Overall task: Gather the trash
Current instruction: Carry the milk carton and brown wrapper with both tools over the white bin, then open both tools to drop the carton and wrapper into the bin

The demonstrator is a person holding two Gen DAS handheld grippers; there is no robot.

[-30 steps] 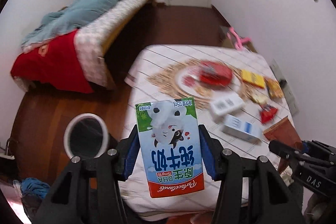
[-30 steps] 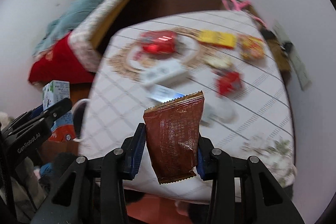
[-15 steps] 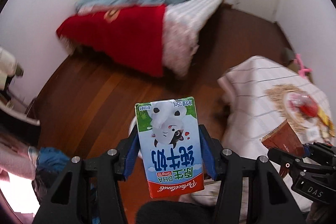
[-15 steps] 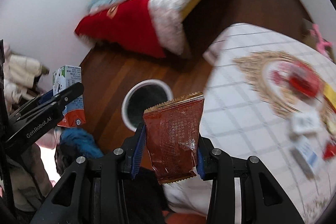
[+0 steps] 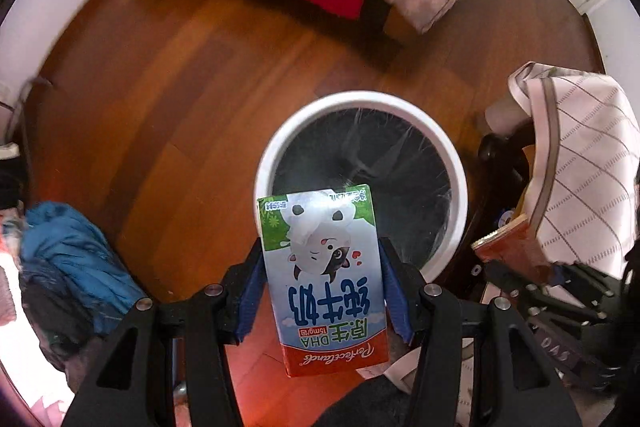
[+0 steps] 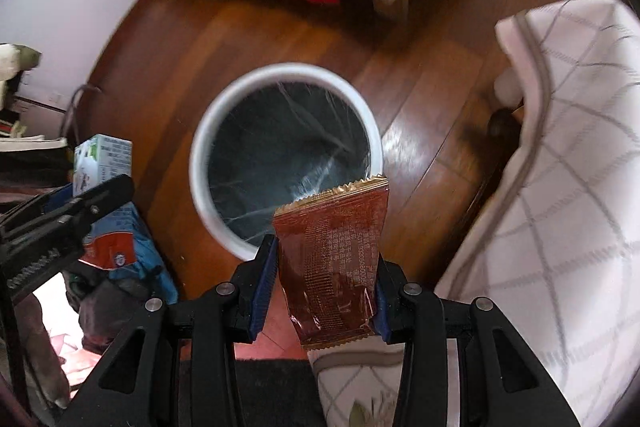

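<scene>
White and blue, the milk carton [image 5: 324,279] is squeezed tight in the left gripper [image 5: 322,291], above the near rim of the round white bin [image 5: 360,103]. Beside it, the right gripper [image 6: 326,287] pinches a brown snack wrapper [image 6: 334,259] over the same bin, which has a dark bag inside and stands on the brown wood floor [image 5: 168,75] near the checked tablecloth [image 6: 568,187].

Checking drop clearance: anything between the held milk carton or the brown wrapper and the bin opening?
Nothing visible. The blue-and-white milk carton in the left gripper and the brown foil snack wrapper in the right gripper both hang near the white round bin, whose black-lined mouth is uncovered.
</scene>
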